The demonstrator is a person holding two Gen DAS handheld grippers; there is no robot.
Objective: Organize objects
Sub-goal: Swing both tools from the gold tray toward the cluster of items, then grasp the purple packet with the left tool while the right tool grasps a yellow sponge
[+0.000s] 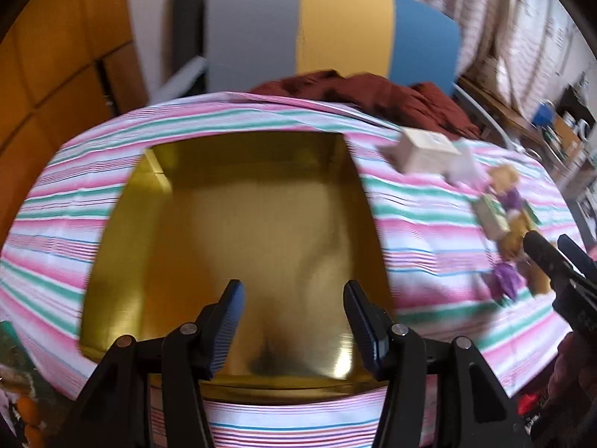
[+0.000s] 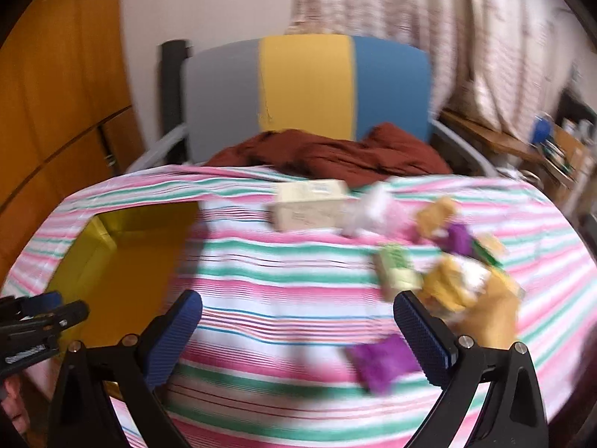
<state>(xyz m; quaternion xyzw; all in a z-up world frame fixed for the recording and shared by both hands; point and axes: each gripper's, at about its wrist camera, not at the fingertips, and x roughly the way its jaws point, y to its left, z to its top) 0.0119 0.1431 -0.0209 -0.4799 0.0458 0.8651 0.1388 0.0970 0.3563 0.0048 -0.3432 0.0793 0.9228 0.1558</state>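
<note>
A gold tin box [image 1: 238,246] stands with no lid and nothing inside on the striped cloth [image 1: 429,224]. My left gripper [image 1: 294,298] hangs over its near side, open, nothing between the fingers. My right gripper [image 2: 298,310] is open above the cloth, with no object between its fingers. To its right lies a blurred heap of small packets: a purple one [image 2: 380,364], yellow ones [image 2: 459,287], a green-and-cream one [image 2: 397,270]. A cream box [image 2: 309,205] lies farther back. In the right wrist view the gold tin box [image 2: 123,272] is at the left, with the left gripper [image 2: 56,308] at its edge.
A dark red cloth [image 2: 335,156] is bunched at the table's far edge, in front of a chair back [image 2: 306,86] in grey, yellow and blue. Wooden cabinets [image 1: 56,74] stand at the left. A cluttered shelf [image 2: 559,149] and curtains are at the right.
</note>
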